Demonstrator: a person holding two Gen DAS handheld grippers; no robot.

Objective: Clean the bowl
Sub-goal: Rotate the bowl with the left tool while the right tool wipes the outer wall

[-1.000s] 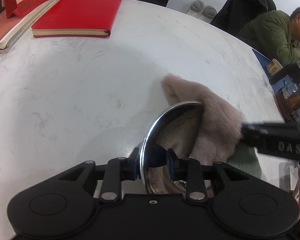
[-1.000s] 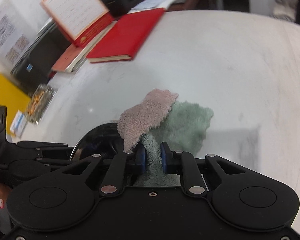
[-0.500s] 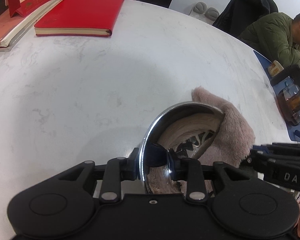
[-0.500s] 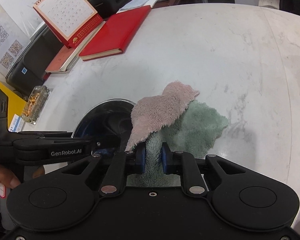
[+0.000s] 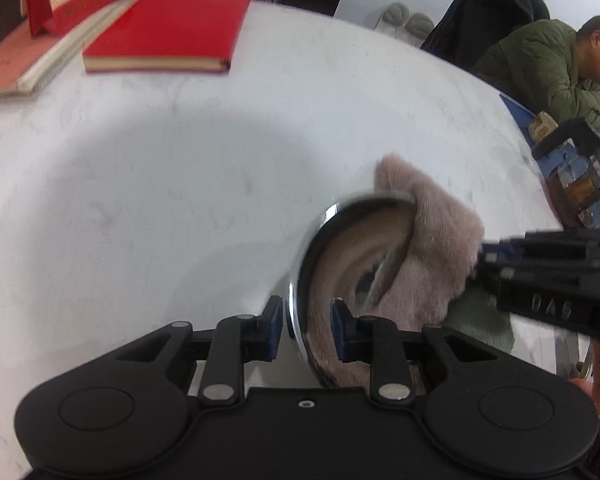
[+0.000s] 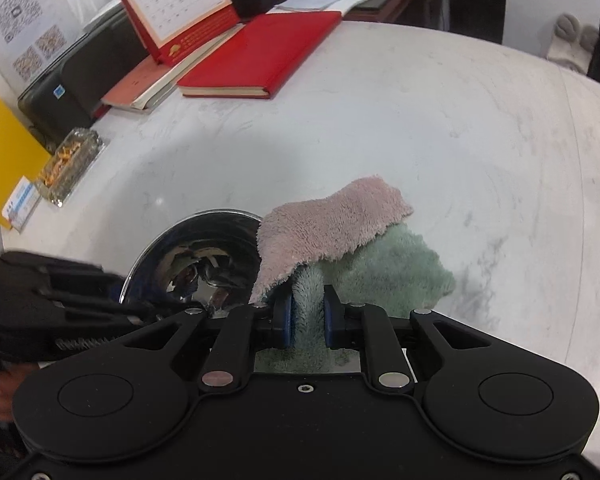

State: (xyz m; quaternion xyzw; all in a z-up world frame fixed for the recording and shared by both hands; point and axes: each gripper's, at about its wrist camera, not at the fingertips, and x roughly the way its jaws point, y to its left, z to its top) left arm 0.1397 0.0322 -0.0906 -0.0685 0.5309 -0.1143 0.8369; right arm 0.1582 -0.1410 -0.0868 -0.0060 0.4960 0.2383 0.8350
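Over marble table [image 5: 180,168]: left claw [image 5: 306,322] pinches bowl [image 5: 340,248] rim; right claw [image 6: 307,316] clamps cloth [image 6: 332,228].

The bowl [image 6: 204,256] stands on the surface [image 6: 440,128], tipped on edge. Against its right side lies the cloth [image 6: 340,228], one flap draped over the bowl's rim, the rest spread on the surface to the right of the bowl. Behind the bowl, at the surface's far edge, lies a notebook [image 6: 260,52]; left of that stands a desk calendar [image 6: 176,4] on a second book [image 6: 140,88]. Far left of the bowl sits an ashtray [image 6: 70,164].
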